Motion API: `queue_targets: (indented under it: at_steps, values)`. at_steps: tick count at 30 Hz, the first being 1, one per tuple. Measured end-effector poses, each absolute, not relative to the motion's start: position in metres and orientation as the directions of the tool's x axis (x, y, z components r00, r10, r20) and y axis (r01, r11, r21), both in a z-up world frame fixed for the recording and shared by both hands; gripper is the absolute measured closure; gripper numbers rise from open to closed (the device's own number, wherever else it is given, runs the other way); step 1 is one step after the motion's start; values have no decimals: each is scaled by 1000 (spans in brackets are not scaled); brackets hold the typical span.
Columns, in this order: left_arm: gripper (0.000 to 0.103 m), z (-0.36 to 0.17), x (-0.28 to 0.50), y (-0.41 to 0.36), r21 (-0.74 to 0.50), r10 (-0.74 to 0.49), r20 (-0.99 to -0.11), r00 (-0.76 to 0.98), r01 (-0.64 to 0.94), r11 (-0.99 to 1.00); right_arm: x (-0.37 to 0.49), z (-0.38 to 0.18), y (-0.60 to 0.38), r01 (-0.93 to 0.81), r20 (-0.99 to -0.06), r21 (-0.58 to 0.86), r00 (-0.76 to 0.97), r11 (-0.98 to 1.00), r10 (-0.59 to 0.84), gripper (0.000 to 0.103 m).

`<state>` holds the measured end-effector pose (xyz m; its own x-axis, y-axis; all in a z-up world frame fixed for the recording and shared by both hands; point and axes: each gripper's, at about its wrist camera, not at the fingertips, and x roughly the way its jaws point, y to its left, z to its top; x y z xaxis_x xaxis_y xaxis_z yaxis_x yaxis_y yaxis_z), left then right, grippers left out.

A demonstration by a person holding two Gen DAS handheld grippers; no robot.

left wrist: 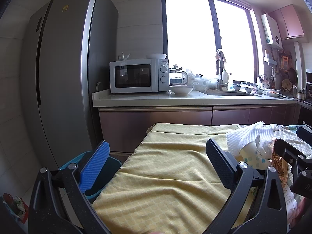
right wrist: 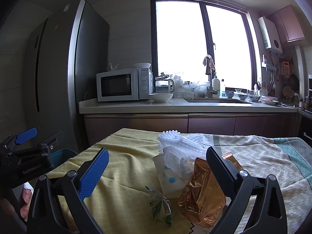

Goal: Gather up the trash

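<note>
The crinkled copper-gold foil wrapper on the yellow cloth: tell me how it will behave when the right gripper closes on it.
The crinkled copper-gold foil wrapper looks thin and creased, so it will probably crumple rather than hold shape. Its glossy surface may slip between the fingers. It seems light, lying loose against the dotted paper cup, so a push would likely slide it across the yellow cloth.

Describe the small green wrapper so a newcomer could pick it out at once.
Start at the table's yellow cloth in the right wrist view. Near its front edge, left of the crumpled copper-brown bag and in front of the tipped paper cup, lies the green wrapper. It is the smallest piece, clear plastic with green print.
</note>
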<state>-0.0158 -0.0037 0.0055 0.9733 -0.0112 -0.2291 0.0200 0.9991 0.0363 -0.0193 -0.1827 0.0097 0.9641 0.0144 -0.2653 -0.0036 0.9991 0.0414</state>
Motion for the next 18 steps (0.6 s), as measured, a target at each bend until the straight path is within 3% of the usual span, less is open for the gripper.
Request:
queue_targets:
  at_steps: [18]
  values:
    - [6, 3, -13, -8, 38, -18, -235, 972, 27, 999, -18, 8, -186, -7, -268, 50, 963, 999, 20, 6]
